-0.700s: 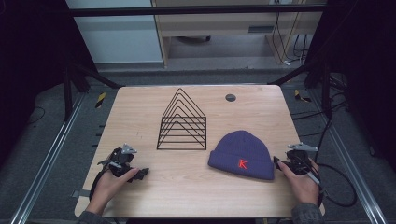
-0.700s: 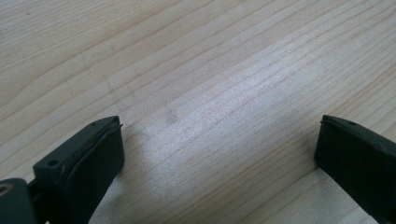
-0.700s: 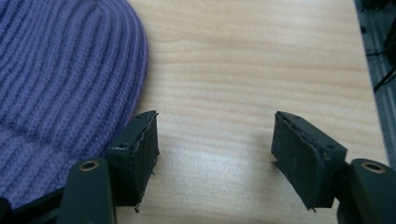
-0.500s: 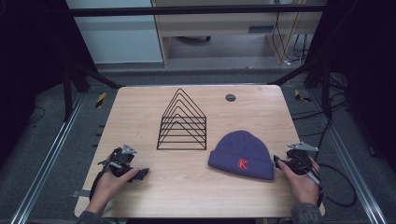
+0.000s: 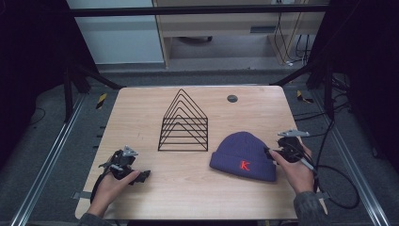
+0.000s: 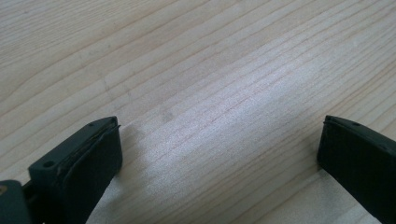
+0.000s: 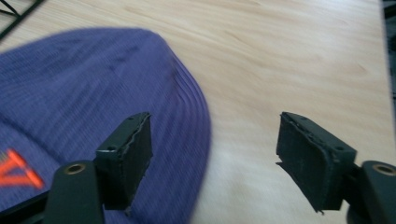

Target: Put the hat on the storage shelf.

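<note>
Jaws of the right gripper (image 7: 212,154) stand apart over the edge of the purple beanie (image 7: 84,93), one pad above its brim, seemingly lined up to pinch it. Left gripper (image 6: 219,154) gapes empty over the bare wooden table (image 6: 210,60), waiting near the wire rack (image 5: 184,123).

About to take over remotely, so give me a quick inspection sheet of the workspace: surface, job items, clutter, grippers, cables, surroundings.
Surface: light wooden table, bare grain under the left gripper.
Job's things: purple beanie with a red letter, lying flat at the right; its edge sits between the right gripper's jaws, not pinched.
Clutter: black wire rack standing mid-table; small dark round disc near the far edge.
Grippers: left gripper open, low over bare wood, nothing between the jaws; right gripper open, one jaw over the beanie, the other over the table.
Cables: black cable loops off the table's right side from the right gripper.
Surroundings: dark frame posts, grey floor, cabinets beyond.
</note>
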A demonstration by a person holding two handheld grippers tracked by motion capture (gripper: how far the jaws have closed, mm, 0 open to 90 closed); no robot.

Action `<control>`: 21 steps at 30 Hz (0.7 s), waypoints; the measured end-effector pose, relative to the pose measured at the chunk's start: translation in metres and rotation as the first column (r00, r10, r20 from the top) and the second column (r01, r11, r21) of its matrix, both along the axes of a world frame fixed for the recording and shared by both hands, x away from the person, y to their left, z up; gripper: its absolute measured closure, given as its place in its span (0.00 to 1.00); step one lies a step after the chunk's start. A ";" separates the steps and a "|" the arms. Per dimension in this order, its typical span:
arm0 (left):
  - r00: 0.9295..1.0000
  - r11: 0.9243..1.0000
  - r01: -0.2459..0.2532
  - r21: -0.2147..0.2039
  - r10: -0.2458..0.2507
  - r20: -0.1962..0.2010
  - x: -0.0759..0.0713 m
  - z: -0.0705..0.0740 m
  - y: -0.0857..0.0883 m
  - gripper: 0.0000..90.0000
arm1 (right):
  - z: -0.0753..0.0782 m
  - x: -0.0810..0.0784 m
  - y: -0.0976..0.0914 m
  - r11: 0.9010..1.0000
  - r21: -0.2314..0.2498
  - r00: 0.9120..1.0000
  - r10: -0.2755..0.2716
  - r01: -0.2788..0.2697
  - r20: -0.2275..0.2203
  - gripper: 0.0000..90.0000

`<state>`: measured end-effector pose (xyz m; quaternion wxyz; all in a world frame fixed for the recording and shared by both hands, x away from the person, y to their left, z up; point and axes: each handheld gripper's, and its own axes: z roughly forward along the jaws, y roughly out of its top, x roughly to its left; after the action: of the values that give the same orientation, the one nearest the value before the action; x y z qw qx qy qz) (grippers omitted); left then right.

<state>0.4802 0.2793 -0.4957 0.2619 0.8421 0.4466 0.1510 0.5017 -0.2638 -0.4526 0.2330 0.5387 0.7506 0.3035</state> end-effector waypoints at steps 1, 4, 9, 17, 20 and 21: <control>1.000 1.000 0.001 0.000 -0.001 -0.001 0.000 0.000 0.000 0.00 | 0.001 0.005 0.002 1.000 -0.009 1.000 0.009 -0.009 -0.009 0.28; 1.000 1.000 0.002 -0.001 -0.002 -0.003 0.000 0.000 0.000 0.00 | 0.004 0.019 0.009 0.999 -0.024 0.998 0.041 -0.042 -0.045 0.32; 1.000 1.000 -0.001 0.002 0.001 -0.008 0.000 0.000 -0.001 0.00 | 0.003 0.053 0.024 0.992 -0.027 0.987 0.121 -0.124 -0.102 0.47; 1.000 1.000 0.006 0.004 -0.006 -0.010 0.001 0.001 -0.001 0.00 | 0.007 0.076 0.037 0.988 -0.043 0.983 0.142 -0.148 -0.118 0.54; 1.000 1.000 0.005 0.001 -0.005 -0.008 0.001 0.000 -0.001 0.00 | 0.009 0.081 0.039 0.990 -0.011 0.983 0.138 -0.140 -0.124 0.58; 1.000 1.000 0.006 0.001 -0.006 -0.008 0.001 0.000 -0.001 0.00 | 0.010 0.083 0.040 0.990 -0.012 0.982 0.141 -0.144 -0.125 0.59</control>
<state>0.4810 0.2783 -0.4954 0.2602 0.8441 0.4452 0.1470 0.5843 -0.2236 -0.4430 0.1693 0.4991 0.8034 0.2772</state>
